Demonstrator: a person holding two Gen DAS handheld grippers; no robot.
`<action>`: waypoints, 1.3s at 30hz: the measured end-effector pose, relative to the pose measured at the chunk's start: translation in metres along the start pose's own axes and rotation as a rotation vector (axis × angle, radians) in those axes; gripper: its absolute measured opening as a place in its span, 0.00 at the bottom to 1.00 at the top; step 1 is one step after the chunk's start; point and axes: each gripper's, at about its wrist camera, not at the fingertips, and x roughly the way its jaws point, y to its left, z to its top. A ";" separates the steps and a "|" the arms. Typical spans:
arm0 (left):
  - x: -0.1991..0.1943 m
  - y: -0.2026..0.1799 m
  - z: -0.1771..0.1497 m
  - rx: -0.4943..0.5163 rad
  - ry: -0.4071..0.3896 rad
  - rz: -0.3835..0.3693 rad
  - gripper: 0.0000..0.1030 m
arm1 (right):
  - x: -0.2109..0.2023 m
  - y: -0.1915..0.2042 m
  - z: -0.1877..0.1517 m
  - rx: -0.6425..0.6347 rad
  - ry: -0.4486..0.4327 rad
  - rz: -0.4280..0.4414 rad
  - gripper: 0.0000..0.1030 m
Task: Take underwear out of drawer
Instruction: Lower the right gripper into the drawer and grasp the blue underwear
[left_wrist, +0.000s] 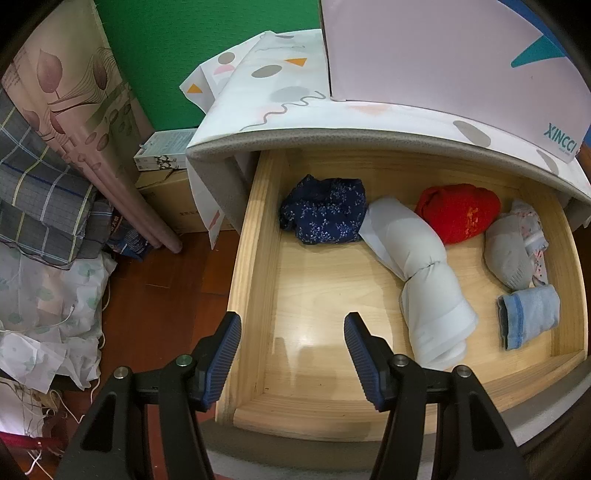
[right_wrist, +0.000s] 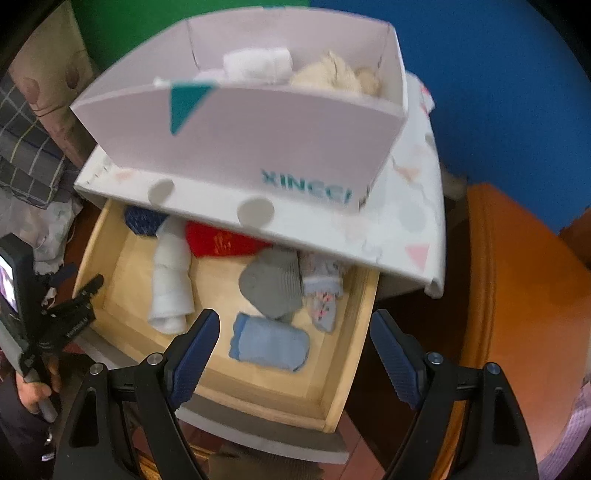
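The wooden drawer is pulled out. Inside lie a navy floral bundle, a long white roll, a red piece, a grey roll, a floral pale piece and a light blue folded piece. My left gripper hangs open above the drawer's front left corner, nothing between its fingers. My right gripper hovers open above the drawer's front right, over the light blue piece without touching it.
A pale pink box printed XINCCI stands on the cabinet top, holding white and cream cloth. Bedding and cartons crowd the floor at left. A hand holds the left gripper. An orange surface lies right.
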 end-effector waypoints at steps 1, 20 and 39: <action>0.000 0.000 0.000 0.001 0.001 0.001 0.58 | 0.005 0.000 -0.002 0.003 0.007 0.002 0.79; 0.000 0.000 0.000 -0.001 0.002 -0.002 0.58 | 0.073 0.016 -0.023 0.014 0.153 0.054 0.79; 0.001 -0.002 0.001 -0.001 0.009 -0.013 0.58 | 0.163 0.032 -0.025 0.023 0.338 0.008 0.90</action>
